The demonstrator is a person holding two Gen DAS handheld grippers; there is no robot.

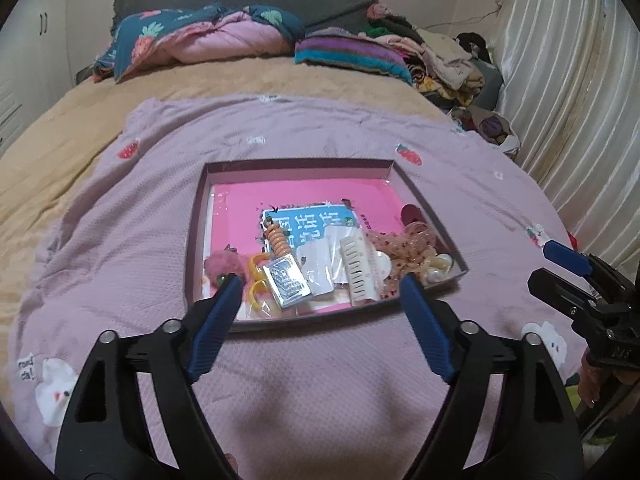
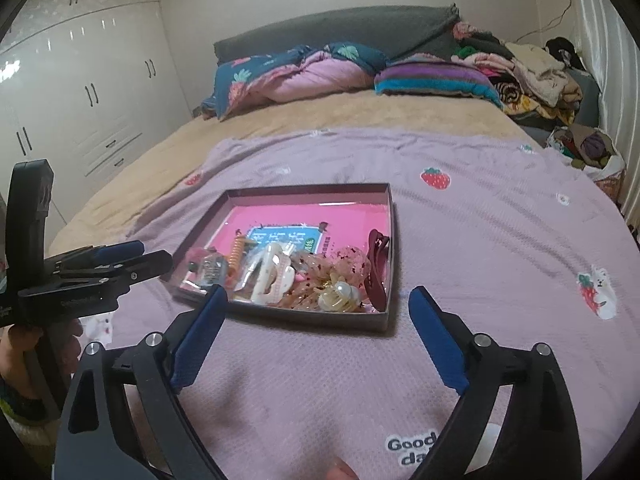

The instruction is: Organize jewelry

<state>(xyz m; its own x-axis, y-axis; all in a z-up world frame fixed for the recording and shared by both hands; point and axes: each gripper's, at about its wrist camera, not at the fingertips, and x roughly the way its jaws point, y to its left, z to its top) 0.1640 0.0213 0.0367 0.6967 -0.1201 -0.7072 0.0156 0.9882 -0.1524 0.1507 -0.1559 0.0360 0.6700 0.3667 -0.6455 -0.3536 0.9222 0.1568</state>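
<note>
A shallow dark box (image 1: 194,236) with a pink floor lies on the lilac blanket; it also shows in the right wrist view (image 2: 394,248). In it lie a silver cleaver-shaped clip (image 1: 286,280), a cream claw clip (image 1: 358,270), a pink pom-pom (image 1: 222,266), yellow rings (image 1: 256,262), a sheer scrunchie (image 1: 412,246) and a pearl clip (image 2: 340,294). A dark red clip (image 2: 378,264) lies at the right wall. My left gripper (image 1: 320,292) is open and empty above the box's near edge. My right gripper (image 2: 318,304) is open and empty before the box.
The lilac blanket (image 2: 480,240) with strawberry prints covers a tan bed. Folded quilts (image 2: 304,72) and a clothes pile (image 2: 532,76) lie by the headboard. White wardrobes (image 2: 80,92) stand at the left, a curtain (image 1: 568,80) at the right.
</note>
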